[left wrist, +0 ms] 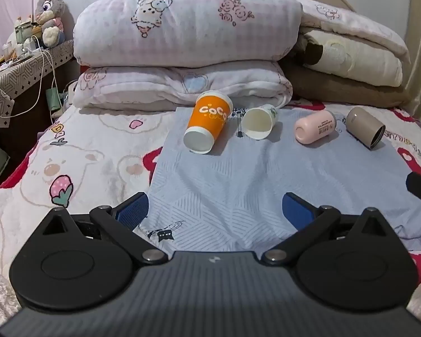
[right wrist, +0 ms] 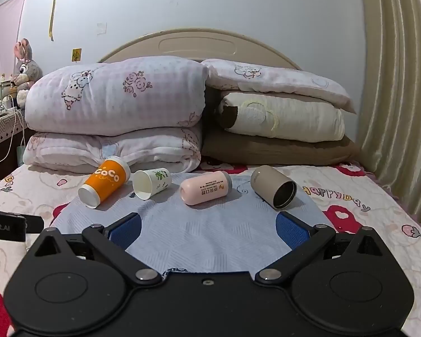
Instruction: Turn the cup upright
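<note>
Several cups lie on their sides in a row on a light blue cloth (left wrist: pixel 238 174) on the bed. From left: an orange "CoCo" paper cup (left wrist: pixel 207 120) (right wrist: pixel 105 181), a small white paper cup (left wrist: pixel 259 122) (right wrist: pixel 151 182) with its mouth towards me, a pink cup (left wrist: pixel 315 130) (right wrist: pixel 206 186), and a beige cup (left wrist: pixel 365 127) (right wrist: pixel 273 186) with a dark open mouth. My left gripper (left wrist: pixel 214 210) is open and empty, well short of the orange and white cups. My right gripper (right wrist: pixel 209 231) is open and empty, short of the pink and beige cups.
Folded quilts and pillows (left wrist: pixel 182 28) (right wrist: pixel 118 95) are stacked right behind the cups against the headboard. A cluttered bedside table (left wrist: pixel 19 64) with a plush rabbit and cables stands at the left. A curtain (right wrist: pixel 393 84) hangs at the right.
</note>
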{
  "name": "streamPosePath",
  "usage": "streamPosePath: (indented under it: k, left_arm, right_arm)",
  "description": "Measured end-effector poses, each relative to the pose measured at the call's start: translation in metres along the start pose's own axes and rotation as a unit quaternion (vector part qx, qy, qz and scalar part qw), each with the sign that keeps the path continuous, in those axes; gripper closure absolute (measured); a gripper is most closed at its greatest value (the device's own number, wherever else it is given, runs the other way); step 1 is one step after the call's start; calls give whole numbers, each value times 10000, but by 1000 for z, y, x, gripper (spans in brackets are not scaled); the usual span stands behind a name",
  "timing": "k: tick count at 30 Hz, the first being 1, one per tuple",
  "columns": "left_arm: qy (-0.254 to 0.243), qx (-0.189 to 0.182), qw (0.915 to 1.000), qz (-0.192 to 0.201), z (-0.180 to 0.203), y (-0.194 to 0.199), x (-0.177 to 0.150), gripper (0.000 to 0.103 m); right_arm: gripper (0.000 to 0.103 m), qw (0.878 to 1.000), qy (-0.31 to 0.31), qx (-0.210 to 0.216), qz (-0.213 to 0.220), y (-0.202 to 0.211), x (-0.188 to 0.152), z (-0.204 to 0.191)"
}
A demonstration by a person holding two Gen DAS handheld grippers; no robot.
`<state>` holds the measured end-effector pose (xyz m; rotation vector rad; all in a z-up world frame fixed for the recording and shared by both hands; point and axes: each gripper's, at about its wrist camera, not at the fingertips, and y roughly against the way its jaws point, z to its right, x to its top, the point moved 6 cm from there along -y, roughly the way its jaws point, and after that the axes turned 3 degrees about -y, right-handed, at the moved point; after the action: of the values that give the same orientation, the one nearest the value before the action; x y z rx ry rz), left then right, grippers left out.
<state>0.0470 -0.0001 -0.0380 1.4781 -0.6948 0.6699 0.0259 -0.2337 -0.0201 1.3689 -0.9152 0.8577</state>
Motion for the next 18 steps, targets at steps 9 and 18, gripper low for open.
streamPosePath:
  k: [9, 18]
  left_arm:
    - [107, -60, 9998, 168, 1, 2, -1, 0]
    - [138, -115, 9997, 192, -6, 3, 0, 0]
  right_arm:
    - [0, 10000, 4, -8, -61, -2, -1, 0]
    - [0, 9998, -52, -68, -179, -5, -6, 4]
